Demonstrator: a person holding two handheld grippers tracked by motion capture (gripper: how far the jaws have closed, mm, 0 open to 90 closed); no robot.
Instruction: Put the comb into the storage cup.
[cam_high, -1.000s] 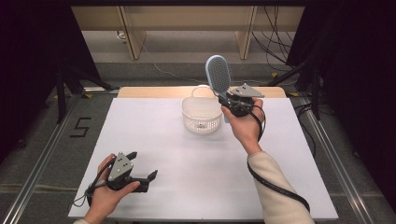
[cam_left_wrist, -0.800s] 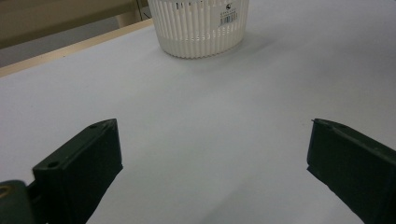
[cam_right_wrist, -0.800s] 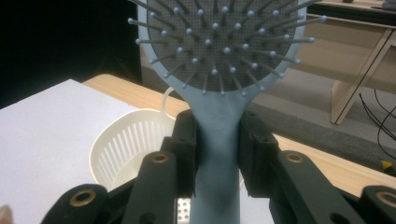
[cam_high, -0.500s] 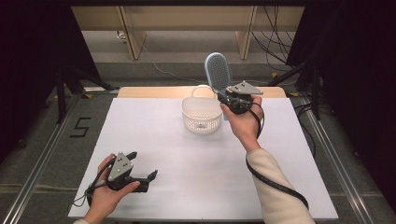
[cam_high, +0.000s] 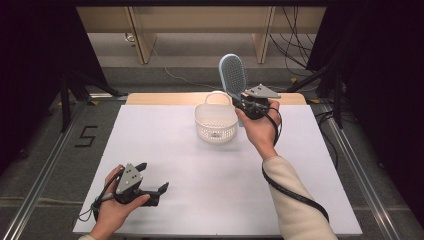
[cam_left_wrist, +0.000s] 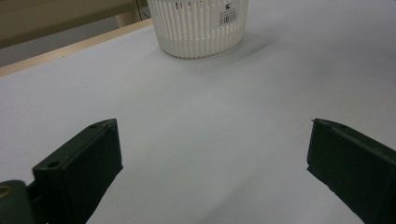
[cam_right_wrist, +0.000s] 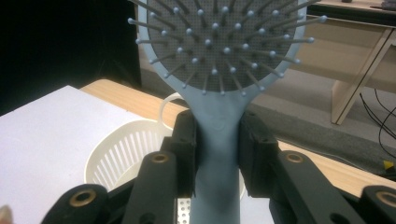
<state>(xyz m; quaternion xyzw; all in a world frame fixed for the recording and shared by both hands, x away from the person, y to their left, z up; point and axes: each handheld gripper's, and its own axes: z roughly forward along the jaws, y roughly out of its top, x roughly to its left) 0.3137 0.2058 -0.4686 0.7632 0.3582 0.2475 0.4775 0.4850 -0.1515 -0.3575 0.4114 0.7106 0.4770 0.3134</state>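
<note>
Hairbrush (cam_right_wrist: 219, 56) head cropped by the right gripper view's top edge; basket (cam_left_wrist: 198, 28) rim cropped in the left gripper view, label print illegible.

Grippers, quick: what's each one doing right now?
Left gripper: open, holding nothing, low over the white table.
Right gripper: closed on the light blue plastic hairbrush, near the white slatted basket.

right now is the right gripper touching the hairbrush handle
Touching. In the right gripper view both jaws of the right gripper press against the hairbrush handle, no gap on either side.
</note>
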